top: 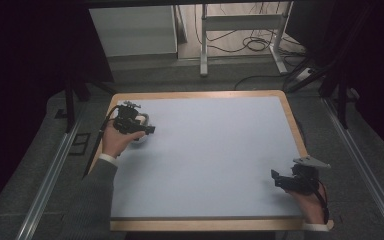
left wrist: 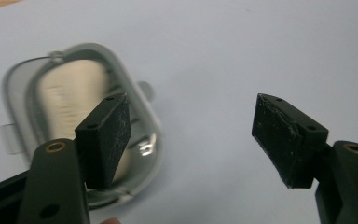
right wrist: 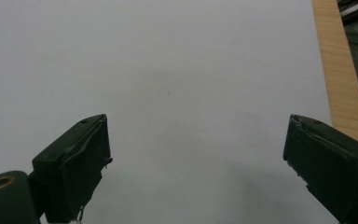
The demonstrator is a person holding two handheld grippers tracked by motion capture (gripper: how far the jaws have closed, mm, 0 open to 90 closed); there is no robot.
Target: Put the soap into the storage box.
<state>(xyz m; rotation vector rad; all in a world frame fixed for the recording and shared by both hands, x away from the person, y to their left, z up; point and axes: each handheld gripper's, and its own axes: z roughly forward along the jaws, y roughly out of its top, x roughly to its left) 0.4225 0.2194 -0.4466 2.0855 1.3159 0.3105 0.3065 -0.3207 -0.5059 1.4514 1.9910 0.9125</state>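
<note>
A small clear plastic container (left wrist: 70, 93) with rounded corners and a pale beige inside lies on the light blue mat (left wrist: 242, 51). In the high view the container (top: 144, 119) is at the mat's far left. My left gripper (left wrist: 191, 112) hangs open just above it; its left jaw overlaps the container's right rim and its right jaw is over bare mat. The same left gripper (top: 149, 129) sits in a hand near the mat's left edge. My right gripper (right wrist: 198, 135) is open over bare mat, holding nothing. That right gripper (top: 276, 179) is at the near right.
The mat (top: 210, 155) covers a wooden board whose edge (top: 200, 94) shows all round. A wooden strip (right wrist: 340, 70) runs beside my right gripper. Beyond the table stand a white cabinet (top: 132, 30) and a metal frame (top: 240, 22) with floor cables.
</note>
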